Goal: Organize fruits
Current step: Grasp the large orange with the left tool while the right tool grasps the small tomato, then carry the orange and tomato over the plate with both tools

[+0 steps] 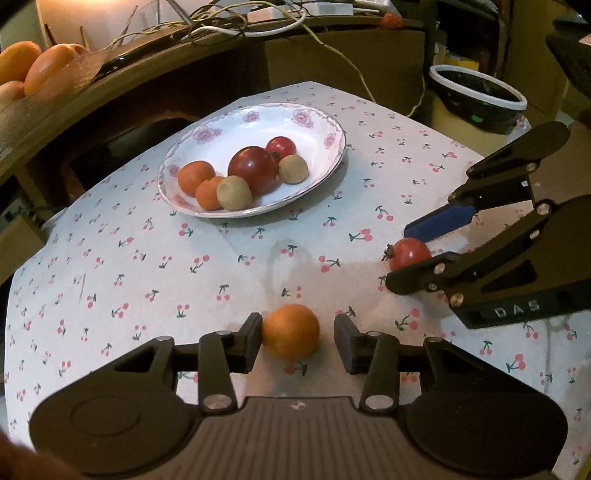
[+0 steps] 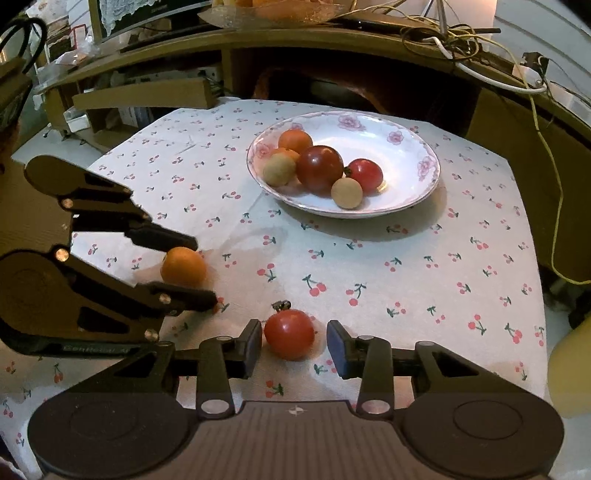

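Note:
A small orange (image 1: 291, 331) lies on the cherry-print cloth between the fingers of my left gripper (image 1: 298, 341). The left finger touches it and a gap shows on the right, so the gripper is open. A red tomato (image 2: 289, 333) lies between the fingers of my right gripper (image 2: 294, 343), open, with small gaps on both sides. Each gripper shows in the other's view: the right one (image 1: 399, 254) around the tomato (image 1: 410, 253), the left one (image 2: 201, 271) around the orange (image 2: 183, 266). A floral plate (image 1: 325, 125) (image 2: 413, 147) holds several fruits: tomatoes, oranges and tan round fruits.
A wooden shelf with cables (image 1: 236, 26) and large oranges (image 1: 37, 66) runs behind the table. A black bin with a white rim (image 1: 480, 99) stands past the far right table edge. A cardboard box (image 2: 144, 94) sits at the far left. A yellow object (image 2: 570, 369) is at the right edge.

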A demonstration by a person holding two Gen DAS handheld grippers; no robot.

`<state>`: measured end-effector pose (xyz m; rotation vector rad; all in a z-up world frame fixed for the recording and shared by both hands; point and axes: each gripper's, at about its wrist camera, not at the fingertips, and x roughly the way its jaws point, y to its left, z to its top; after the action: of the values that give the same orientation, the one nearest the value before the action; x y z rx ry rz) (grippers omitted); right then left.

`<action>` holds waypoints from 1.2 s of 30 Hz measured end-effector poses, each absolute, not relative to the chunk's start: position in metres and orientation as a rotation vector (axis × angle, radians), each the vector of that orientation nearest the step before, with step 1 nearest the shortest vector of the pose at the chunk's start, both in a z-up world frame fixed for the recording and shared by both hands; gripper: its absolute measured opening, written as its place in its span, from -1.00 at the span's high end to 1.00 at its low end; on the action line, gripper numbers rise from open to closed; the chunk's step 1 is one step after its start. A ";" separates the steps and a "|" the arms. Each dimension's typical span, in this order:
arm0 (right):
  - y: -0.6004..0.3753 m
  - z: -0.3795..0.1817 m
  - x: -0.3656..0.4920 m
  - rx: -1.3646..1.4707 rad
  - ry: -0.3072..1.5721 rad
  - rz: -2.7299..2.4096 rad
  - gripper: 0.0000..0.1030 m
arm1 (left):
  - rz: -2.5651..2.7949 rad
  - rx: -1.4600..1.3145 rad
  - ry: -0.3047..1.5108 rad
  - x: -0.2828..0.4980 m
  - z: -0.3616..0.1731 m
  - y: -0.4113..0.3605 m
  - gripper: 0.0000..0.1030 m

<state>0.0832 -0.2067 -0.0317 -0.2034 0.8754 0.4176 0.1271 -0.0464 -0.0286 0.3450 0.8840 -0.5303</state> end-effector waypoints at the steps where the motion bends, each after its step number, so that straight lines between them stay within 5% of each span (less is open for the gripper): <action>1: -0.207 -0.032 0.084 -0.202 0.875 0.419 0.27 | -0.526 0.341 0.885 0.126 -0.029 -0.046 0.06; 5: -0.207 -0.032 0.082 -0.216 0.876 0.423 0.36 | -0.515 0.339 0.890 0.123 -0.027 -0.049 0.31; 6: -0.206 -0.031 0.081 -0.211 0.880 0.429 0.48 | -0.513 0.336 0.893 0.123 -0.027 -0.049 0.31; 36: -0.204 0.020 0.127 -0.140 0.779 0.307 0.44 | -0.393 0.337 0.784 0.179 0.021 -0.070 0.33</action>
<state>0.1267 -0.2039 0.0195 -0.1405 0.7789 0.3067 0.1795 -0.0701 0.0207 0.3366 0.7839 -0.3932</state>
